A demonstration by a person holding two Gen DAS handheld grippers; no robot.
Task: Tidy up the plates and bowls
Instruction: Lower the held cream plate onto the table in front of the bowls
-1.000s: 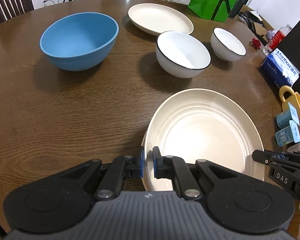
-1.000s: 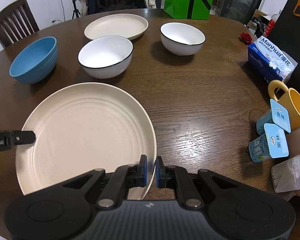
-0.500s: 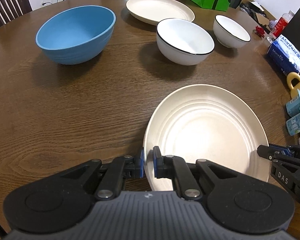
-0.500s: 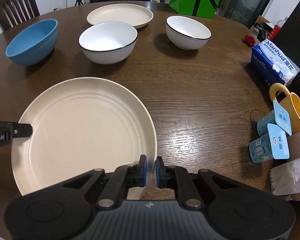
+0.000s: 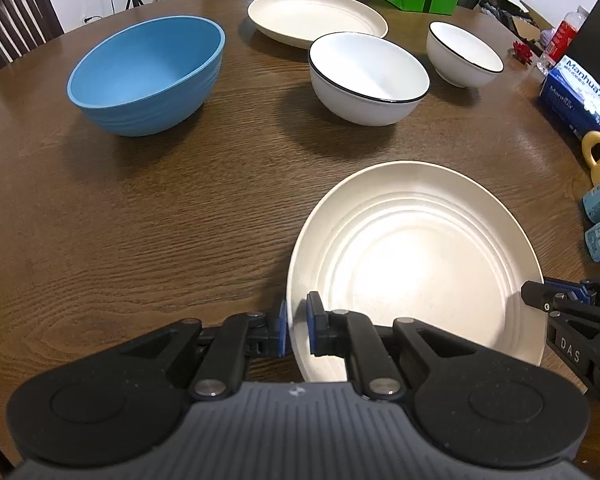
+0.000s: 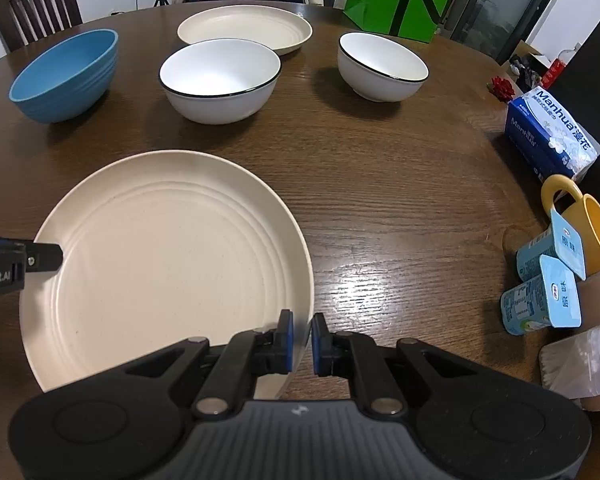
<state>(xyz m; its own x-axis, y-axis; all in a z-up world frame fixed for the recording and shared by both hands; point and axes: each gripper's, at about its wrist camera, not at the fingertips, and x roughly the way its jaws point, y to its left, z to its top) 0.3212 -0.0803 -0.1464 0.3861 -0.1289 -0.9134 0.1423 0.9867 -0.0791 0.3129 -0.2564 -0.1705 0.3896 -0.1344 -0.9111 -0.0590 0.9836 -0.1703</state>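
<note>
Now both grippers, L (image 5: 296, 330) & R (image 6: 302, 342), pinch cream plate (image 6: 168, 264) rim, plate roughly level.

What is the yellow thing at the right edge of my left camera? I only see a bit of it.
Observer: It is a yellow ceramic mug. Its handle points toward the blue tissue pack.
Child: What else is by the little blue cups?
Observer: Beside the two pale blue yogurt cups there is a clear plastic box, nearer to us. Your camera misses it.
Child: Do the other tongs really hold the plate?
Observer: Yes. The right tongs pinch the rim of the cream round plate, with one blue pad on each side of the rim.
</note>
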